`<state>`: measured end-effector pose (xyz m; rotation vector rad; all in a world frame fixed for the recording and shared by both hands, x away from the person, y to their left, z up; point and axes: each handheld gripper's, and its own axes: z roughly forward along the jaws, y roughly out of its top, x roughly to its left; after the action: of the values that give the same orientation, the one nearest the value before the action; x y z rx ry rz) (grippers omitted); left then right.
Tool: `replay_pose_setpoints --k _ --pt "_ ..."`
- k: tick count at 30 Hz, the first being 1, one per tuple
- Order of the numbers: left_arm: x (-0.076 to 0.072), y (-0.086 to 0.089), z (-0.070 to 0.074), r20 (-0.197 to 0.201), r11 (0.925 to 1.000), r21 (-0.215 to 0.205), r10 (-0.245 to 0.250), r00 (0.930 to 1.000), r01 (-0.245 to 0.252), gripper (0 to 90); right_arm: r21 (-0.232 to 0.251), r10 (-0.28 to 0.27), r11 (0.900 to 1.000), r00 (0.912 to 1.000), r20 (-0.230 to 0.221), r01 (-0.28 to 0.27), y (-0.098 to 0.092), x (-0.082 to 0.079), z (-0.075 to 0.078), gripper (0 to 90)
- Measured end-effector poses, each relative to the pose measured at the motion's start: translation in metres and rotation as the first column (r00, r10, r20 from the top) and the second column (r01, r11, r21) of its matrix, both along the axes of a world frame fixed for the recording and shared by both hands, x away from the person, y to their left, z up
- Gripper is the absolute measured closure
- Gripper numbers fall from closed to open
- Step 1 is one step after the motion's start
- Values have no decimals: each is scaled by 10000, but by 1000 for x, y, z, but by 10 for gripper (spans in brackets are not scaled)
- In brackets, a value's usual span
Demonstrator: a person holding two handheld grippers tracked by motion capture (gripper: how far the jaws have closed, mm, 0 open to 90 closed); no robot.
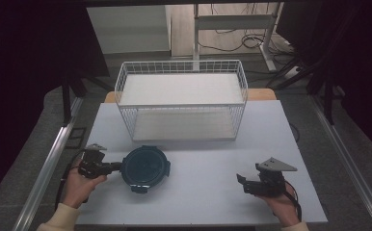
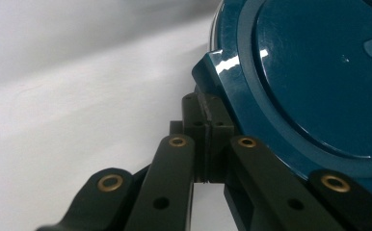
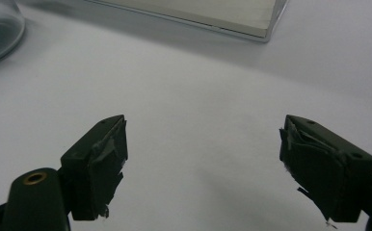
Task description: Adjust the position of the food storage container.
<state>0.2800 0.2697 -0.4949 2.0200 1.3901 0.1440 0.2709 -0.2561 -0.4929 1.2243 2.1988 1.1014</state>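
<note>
Two tools up: your left tool (image 1: 118, 166) lies level, pressed together on a latch tab of the glossy round teal lid (image 1: 146, 167), front-left on the table (image 1: 208, 159); your right tool (image 1: 242, 183) rests spread.

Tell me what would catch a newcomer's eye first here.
Probably the round teal lid at the table's near left, with the left gripper shut at its edge. Behind it stands a white wire basket. The right gripper rests open at the near right, holding nothing.
</note>
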Motion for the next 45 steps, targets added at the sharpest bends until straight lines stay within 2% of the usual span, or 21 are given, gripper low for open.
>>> replay_pose_setpoints --k 22,30,38,41,45 --pt "-7 -42 1 149 9965 -451 -701 9974 707 900 -30 -56 10000 10000 21 56 -1 0 0 168" --pt "-7 -55 3 154 9959 -390 -807 9966 813 900 -37 -68 10000 10000 23 68 -1 0 0 168" --pt "-7 -64 1 -38 9906 -1025 -910 9958 902 900 -60 -88 9999 10000 20 88 -1 0 0 168" --pt "-8 -68 1 7 9910 -912 -985 9951 982 900 -56 -99 9999 9999 19 99 -1 0 0 168" --pt "-9 -76 2 37 9892 -959 -1107 9938 1106 900 -93 -107 9999 9999 17 107 -1 0 0 168"
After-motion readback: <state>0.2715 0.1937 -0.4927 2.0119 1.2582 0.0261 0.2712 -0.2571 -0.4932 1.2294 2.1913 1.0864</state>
